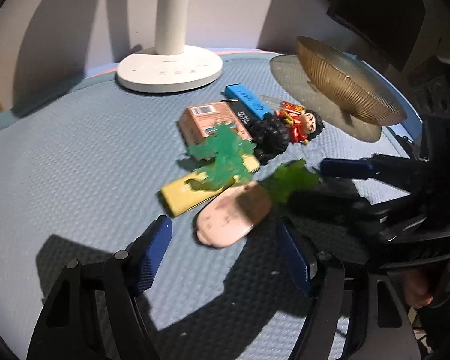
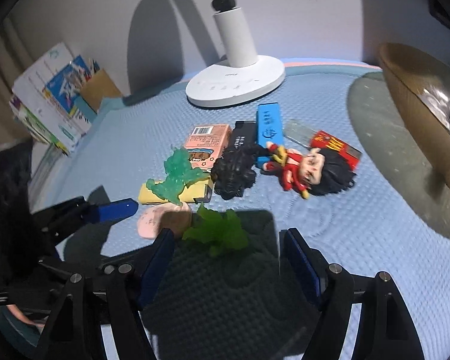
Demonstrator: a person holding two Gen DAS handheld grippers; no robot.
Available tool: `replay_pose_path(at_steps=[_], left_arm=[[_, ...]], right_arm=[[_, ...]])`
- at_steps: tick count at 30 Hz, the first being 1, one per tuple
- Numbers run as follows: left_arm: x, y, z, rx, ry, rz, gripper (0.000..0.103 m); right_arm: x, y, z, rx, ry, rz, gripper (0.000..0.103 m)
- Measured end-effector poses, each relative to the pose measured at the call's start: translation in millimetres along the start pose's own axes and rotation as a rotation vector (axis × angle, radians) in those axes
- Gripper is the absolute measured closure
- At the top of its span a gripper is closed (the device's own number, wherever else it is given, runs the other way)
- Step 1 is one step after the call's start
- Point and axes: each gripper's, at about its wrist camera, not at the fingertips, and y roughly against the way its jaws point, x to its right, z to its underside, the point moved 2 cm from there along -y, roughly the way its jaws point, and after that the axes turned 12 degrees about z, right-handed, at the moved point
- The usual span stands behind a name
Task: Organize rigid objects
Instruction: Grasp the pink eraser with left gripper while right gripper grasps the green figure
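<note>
A pile of small things lies on the blue mat [image 1: 75, 150]: a pink toy radish [image 1: 228, 219] with green leaves [image 2: 219, 234], a translucent green figure [image 1: 222, 156] on a yellow box [image 1: 180, 195], a pink box [image 2: 207, 141], a black figure [image 2: 234, 171], a blue stick [image 2: 268, 126] and a red-clad doll [image 2: 312, 168]. My left gripper [image 1: 225, 258] is open, its fingers either side of the radish's root end. My right gripper [image 2: 228, 267] is open, just short of the radish's leaves. Each gripper shows in the other's view.
A white lamp base [image 1: 169, 69] stands at the back of the mat. A gold ribbed bowl [image 1: 345, 84] sits at the right on a grey round mat [image 2: 384, 138]. Books and a pencil holder [image 2: 54, 96] stand at the far left.
</note>
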Motion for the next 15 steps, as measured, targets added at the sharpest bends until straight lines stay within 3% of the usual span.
replay_pose_path(at_steps=[4, 6, 8, 11, 15], left_arm=[[6.8, -8.5, -2.5, 0.006, -0.039, -0.045, 0.034], [7.9, -9.2, -2.8, 0.019, -0.044, -0.069, 0.039], [10.4, -8.2, -1.8, 0.027, -0.051, -0.068, 0.054], [16.8, -2.8, 1.8, 0.042, -0.051, -0.04, 0.067], [21.1, 6.6, 12.2, 0.064, -0.003, -0.022, 0.069]], right_arm=[[-8.0, -6.4, -3.7, 0.011, 0.039, 0.038, 0.044], [-12.6, -5.0, -3.1, 0.016, 0.062, 0.025, 0.061], [-14.7, -1.8, -2.6, 0.032, 0.067, 0.053, 0.061], [-7.8, 11.8, -0.9, 0.067, 0.038, 0.046, 0.061], [8.2, 47.5, 7.0, 0.122, 0.0, 0.039, 0.061]])
